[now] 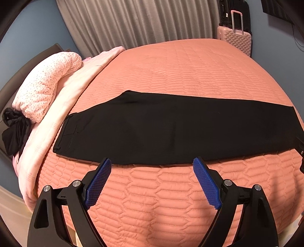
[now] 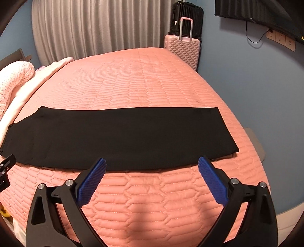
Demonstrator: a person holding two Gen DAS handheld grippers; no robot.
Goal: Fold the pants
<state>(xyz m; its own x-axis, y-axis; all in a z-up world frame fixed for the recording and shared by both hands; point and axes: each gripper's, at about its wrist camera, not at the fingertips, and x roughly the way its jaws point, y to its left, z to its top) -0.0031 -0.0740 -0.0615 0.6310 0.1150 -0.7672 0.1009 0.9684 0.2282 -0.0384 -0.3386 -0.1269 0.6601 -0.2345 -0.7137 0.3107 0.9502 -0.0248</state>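
Note:
Black pants [image 1: 161, 129] lie flat across the quilted salmon bedspread [image 1: 171, 66], folded lengthwise into one long band, waistband at the left and leg hems at the right. My left gripper [image 1: 152, 163] hovers just in front of the band's near edge, blue pads wide apart, nothing between them. In the right wrist view the same pants [image 2: 123, 136] stretch across the bedspread [image 2: 142, 79]. My right gripper [image 2: 152, 163] stands open near the front edge, toward the hem half, empty. The left gripper's body [image 2: 5, 171] shows at the left edge of that view.
A speckled pink pillow [image 1: 45, 87] and pale pink blanket [image 1: 62, 106] lie at the bed's left, with a black cloth bundle [image 1: 13, 131] beside them. A pink suitcase [image 2: 183, 49] and black suitcase [image 2: 187, 17] stand by the curtain [image 2: 95, 28]. Wall sockets [image 2: 281, 40] are at right.

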